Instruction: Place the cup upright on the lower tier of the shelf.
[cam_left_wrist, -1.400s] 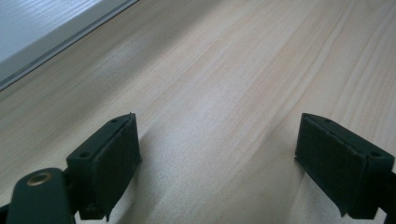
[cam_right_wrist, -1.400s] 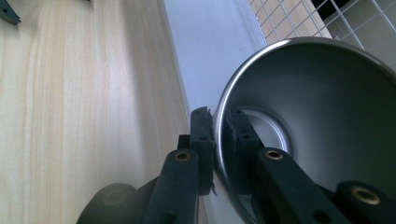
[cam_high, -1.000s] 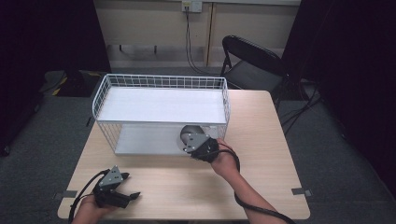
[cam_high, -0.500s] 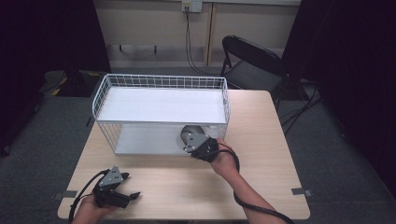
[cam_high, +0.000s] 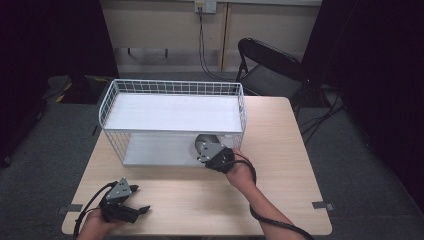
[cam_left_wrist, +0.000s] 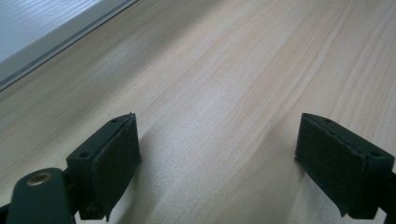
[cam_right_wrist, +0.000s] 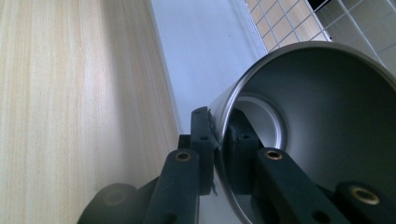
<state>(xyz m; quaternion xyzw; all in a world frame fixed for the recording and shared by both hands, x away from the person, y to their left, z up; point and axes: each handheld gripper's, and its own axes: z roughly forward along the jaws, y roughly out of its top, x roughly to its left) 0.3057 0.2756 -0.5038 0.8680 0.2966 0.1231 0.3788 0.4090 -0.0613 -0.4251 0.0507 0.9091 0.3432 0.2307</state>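
A grey metal cup (cam_right_wrist: 322, 121) hangs tilted at the open front of the white wire rack's (cam_high: 172, 89) lower shelf. My right gripper (cam_right_wrist: 219, 135) is shut on the cup's rim, one jaw outside the wall and one inside. From above, that gripper (cam_high: 207, 150) sits at the rack's front right, with the cup (cam_high: 204, 141) just beyond it under the upper shelf. My left gripper (cam_high: 137, 210) rests low over the table near the front left edge. Its jaws stand wide open over bare wood (cam_left_wrist: 219, 154), with nothing between them.
The wooden table (cam_high: 285, 150) holds the two-tier rack at its back left. Its white lower shelf board (cam_right_wrist: 205, 56) runs beside the cup. A black folding chair (cam_high: 270, 65) stands behind the table at the right. Cables hang from a wall socket (cam_high: 205, 6).
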